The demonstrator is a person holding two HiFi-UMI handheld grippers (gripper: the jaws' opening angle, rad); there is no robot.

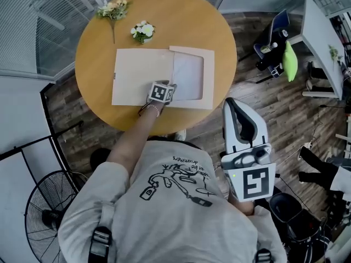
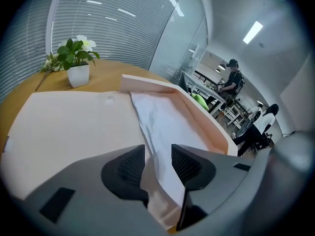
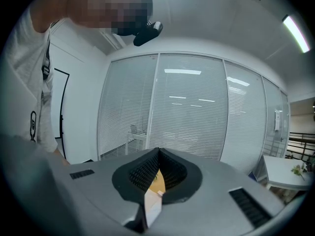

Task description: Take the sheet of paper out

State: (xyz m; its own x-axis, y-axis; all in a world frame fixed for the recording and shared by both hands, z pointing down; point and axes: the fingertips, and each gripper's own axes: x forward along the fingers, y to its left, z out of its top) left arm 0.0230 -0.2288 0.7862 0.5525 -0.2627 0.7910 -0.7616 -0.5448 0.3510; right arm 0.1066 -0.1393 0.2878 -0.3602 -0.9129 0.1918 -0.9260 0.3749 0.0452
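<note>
1. Worktop (image 1: 181, 15): round and wooden. It carries a beige folder (image 1: 140, 75), a small potted plant (image 1: 143, 32) and a flower sprig (image 1: 112, 9), with both plants well apart from the folder.
2. Sheet of paper (image 1: 188, 76): white and thin, lying in the opened right part of the folder with a beige border around it. Its near edge is buckled upward.
3. Left gripper (image 2: 158, 156): angled down at the folder's near edge. Its jaws are spread, and the raised fold of the sheet stands in the gap without being pinched.
4. Right gripper (image 3: 158, 154): held off the worktop beside the person's body. Its jaws are pressed together and hold nothing.
5. Hazard, double pick: the folder's lip lies just beside the sheet, so closing the jaws could catch both layers.
6. Hazard, dragging: nothing pins the folder down, so a pull on the sheet may slide the folder along, possibly off the worktop's near rim.
7. Hazard, damage: a thin, already buckled sheet may crease, tear or slip free under a skewed or quick pull.
</note>
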